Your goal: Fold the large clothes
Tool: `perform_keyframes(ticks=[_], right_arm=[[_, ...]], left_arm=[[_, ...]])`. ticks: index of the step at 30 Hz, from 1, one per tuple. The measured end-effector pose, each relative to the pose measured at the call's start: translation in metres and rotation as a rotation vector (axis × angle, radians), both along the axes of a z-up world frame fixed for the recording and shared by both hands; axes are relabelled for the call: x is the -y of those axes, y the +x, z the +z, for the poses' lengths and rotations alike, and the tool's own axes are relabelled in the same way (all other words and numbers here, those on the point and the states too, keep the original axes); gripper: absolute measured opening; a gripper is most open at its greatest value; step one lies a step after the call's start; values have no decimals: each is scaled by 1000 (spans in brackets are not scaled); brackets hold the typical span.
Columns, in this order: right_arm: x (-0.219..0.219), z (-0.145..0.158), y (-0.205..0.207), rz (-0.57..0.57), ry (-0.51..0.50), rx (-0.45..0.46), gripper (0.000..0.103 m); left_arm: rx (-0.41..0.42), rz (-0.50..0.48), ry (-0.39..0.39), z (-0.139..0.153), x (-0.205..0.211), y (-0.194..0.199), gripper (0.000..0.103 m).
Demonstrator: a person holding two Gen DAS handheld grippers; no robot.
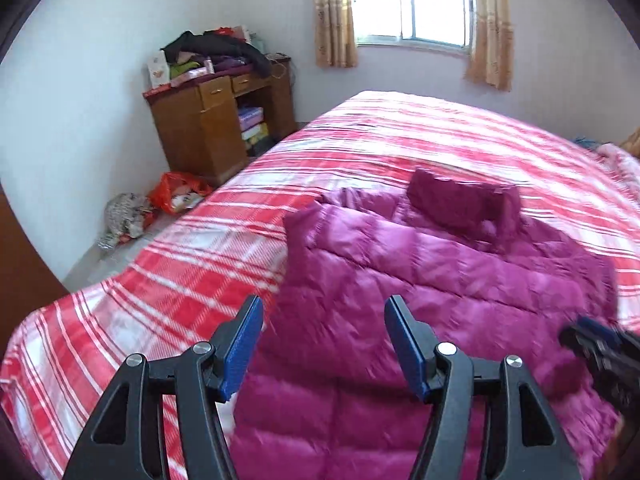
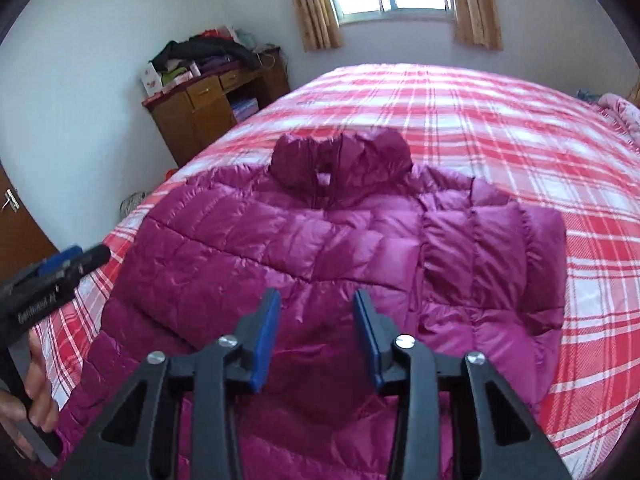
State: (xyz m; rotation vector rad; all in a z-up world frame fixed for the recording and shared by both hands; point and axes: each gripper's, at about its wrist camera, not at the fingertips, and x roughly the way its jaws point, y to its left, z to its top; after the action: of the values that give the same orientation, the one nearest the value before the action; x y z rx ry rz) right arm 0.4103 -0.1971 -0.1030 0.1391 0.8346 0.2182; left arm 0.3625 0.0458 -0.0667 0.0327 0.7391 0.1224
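A magenta quilted puffer jacket (image 2: 312, 248) lies flat on the red and white plaid bed (image 2: 500, 120), collar (image 2: 340, 164) toward the window. Its right sleeve (image 2: 492, 264) is folded in over the body. It also shows in the left wrist view (image 1: 400, 300). My left gripper (image 1: 324, 308) is open and empty above the jacket's left edge; it shows from the side in the right wrist view (image 2: 76, 256). My right gripper (image 2: 316, 300) is open and empty above the jacket's lower middle; its tip shows blurred in the left wrist view (image 1: 592, 340).
A wooden desk (image 1: 208, 120) piled with clothes stands by the far left wall. A red bag (image 1: 176, 192) and a grey bundle (image 1: 124, 216) lie on the floor beside the bed. A curtained window (image 1: 412, 0) is behind. A pink blanket (image 2: 620, 112) lies at the bed's right edge.
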Motion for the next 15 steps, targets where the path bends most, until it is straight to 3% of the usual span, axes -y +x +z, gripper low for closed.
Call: perform_keyframes(ticks=[2, 6, 10, 15], right_arm=[[2, -15, 1, 0, 2, -30, 41], [11, -33, 3, 23, 30, -51, 41], [12, -34, 1, 34, 29, -45, 40], [6, -27, 0, 39, -18, -63, 41]], left_arm=[[-39, 40, 23, -13, -4, 21, 64], [-132, 102, -30, -55, -22, 48, 64], [-117, 149, -131, -85, -42, 42, 72], [-124, 156, -47, -80, -31, 42, 75]])
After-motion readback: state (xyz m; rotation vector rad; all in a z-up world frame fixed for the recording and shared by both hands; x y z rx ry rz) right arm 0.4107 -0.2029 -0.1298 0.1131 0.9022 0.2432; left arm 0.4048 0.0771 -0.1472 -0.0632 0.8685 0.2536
